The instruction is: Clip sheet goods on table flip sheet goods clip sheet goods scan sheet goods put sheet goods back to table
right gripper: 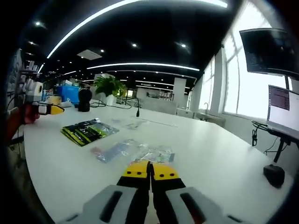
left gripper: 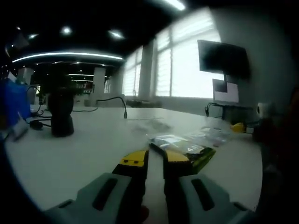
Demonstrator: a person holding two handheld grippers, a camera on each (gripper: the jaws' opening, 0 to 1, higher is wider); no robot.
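In the left gripper view, your left gripper (left gripper: 155,157) is hovering low over the white worktop (left gripper: 84,149) with its yellow-tipped fingers (left gripper: 134,158) standing slightly apart and gripping nothing, while the dark green-edged sheet packet (left gripper: 183,147) is lying just ahead of the right finger, with clear sheet packets (left gripper: 212,134) lying beyond it and a black scanner stand (left gripper: 61,112) standing well off to the left. In the right gripper view, your right gripper (right gripper: 150,171) is sitting with its fingers pressed together and empty, their tips just short of the clear sheet packets (right gripper: 133,151) lying flat on the worktop, the dark packet (right gripper: 88,131) is lying further off to the left, and your left gripper (right gripper: 46,109) is showing at the left edge.
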